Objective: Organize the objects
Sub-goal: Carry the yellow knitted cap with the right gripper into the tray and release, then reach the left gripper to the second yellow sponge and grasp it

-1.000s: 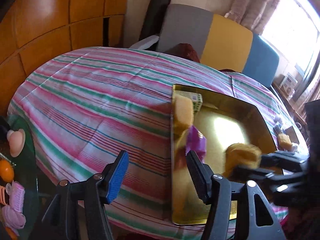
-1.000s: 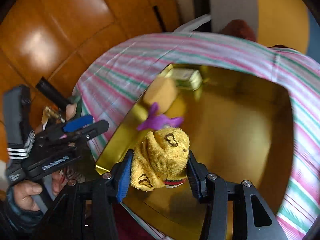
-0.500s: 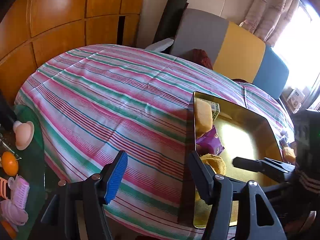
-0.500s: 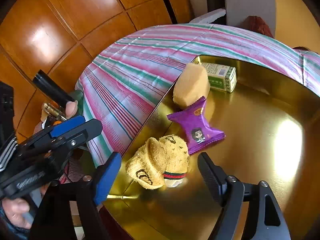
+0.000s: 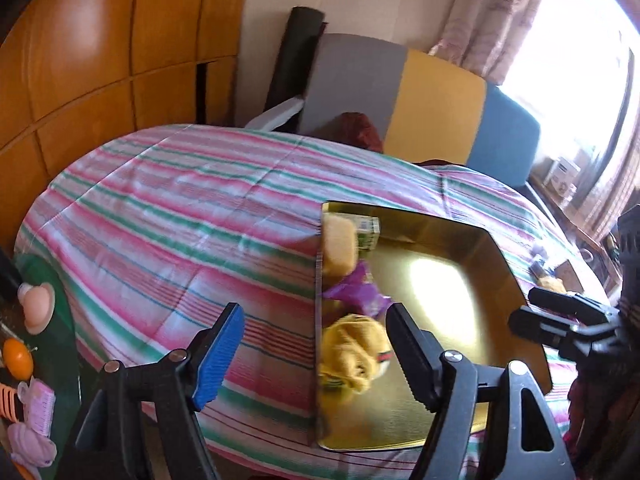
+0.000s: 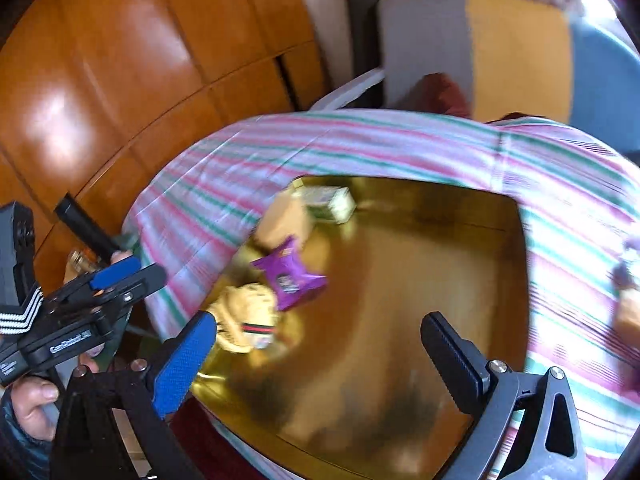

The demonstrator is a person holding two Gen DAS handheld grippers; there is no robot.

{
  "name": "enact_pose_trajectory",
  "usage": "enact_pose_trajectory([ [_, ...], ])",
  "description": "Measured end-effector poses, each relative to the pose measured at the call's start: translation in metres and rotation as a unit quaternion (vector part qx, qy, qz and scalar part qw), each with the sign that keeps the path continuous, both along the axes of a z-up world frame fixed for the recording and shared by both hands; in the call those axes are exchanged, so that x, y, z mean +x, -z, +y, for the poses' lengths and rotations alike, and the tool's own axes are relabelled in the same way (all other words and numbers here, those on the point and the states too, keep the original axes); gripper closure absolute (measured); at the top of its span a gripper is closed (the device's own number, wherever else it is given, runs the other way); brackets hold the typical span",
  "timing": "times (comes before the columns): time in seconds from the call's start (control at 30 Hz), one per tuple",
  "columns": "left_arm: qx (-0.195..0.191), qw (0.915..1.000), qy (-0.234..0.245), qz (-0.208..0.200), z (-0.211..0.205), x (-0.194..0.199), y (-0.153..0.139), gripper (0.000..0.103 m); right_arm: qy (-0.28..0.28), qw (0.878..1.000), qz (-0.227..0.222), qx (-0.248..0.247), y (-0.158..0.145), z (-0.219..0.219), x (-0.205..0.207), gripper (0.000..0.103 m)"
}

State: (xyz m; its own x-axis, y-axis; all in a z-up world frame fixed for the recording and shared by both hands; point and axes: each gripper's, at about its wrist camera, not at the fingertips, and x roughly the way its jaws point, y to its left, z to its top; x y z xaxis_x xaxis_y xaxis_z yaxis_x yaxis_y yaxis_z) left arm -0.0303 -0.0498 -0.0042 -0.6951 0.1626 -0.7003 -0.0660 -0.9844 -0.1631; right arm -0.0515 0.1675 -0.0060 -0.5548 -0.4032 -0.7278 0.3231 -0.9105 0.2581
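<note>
A gold tray point(image 5: 504, 256) lies on the striped tablecloth point(image 5: 180, 208). Along the tray's left edge lie a green-white box point(image 5: 370, 234), a tan sponge point(image 5: 339, 249), a purple snack packet point(image 5: 356, 292) and a yellow knit sock point(image 5: 352, 346). My right gripper point(image 6: 318, 324) hangs over the tray point(image 6: 516, 240), jaws opening wide with nothing between them. The sock point(image 6: 244, 312) lies free beside its blue pad, below the packet point(image 6: 292, 276). My left gripper point(image 5: 315, 316) hovers over the tray's near left edge, jaws opening and empty.
A green side table point(image 5: 60, 344) at the left holds an orange ball point(image 5: 18, 360) and pink items. Small objects point(image 5: 550, 282) lie on the cloth right of the tray. A grey, yellow and blue chair point(image 5: 436, 108) and wood panels stand behind.
My right gripper let go of the yellow sock, which now lies on the tray, then opened wide and drew back. My left gripper opened wider and rose a little.
</note>
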Motion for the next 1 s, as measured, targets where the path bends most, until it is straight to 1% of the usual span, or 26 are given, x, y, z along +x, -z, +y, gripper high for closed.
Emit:
enact_pose_trajectory([
  [0.17, -0.016, 0.9995, 0.025, 0.006, 0.023, 0.003, -0.006, 0.022, 0.064, 0.998, 0.008, 0.012, -0.007, 0.055, 0.009, 0.000],
  [0.33, -0.043, 0.9979, 0.050, 0.000, 0.050, 0.002, -0.008, 0.022, 0.136, 0.990, 0.006, 0.020, -0.008, 0.119, 0.017, 0.000],
  [0.47, -0.048, 0.9963, 0.071, 0.001, 0.068, 0.003, -0.010, 0.022, 0.195, 0.980, 0.005, 0.034, -0.010, 0.174, 0.025, 0.000],
  [0.57, -0.053, 0.9941, 0.094, 0.002, 0.086, 0.003, -0.012, 0.022, 0.243, 0.969, 0.004, 0.037, -0.013, 0.217, 0.032, 0.000],
  [0.73, -0.057, 0.9896, 0.132, 0.003, 0.116, 0.003, -0.014, 0.022, 0.328, 0.944, 0.009, 0.028, -0.017, 0.288, 0.048, 0.000],
  [0.83, -0.052, 0.9863, 0.156, 0.004, 0.134, 0.003, -0.016, 0.022, 0.389, 0.921, 0.015, 0.030, -0.015, 0.331, 0.058, 0.000],
  [0.93, -0.056, 0.9836, 0.172, 0.000, 0.152, 0.002, -0.016, 0.022, 0.458, 0.889, 0.021, 0.018, -0.008, 0.372, 0.075, 0.000],
  [1.0, -0.053, 0.9824, 0.178, -0.013, 0.163, -0.001, -0.014, 0.022, 0.504, 0.863, 0.017, -0.015, 0.002, 0.394, 0.089, 0.000],
])
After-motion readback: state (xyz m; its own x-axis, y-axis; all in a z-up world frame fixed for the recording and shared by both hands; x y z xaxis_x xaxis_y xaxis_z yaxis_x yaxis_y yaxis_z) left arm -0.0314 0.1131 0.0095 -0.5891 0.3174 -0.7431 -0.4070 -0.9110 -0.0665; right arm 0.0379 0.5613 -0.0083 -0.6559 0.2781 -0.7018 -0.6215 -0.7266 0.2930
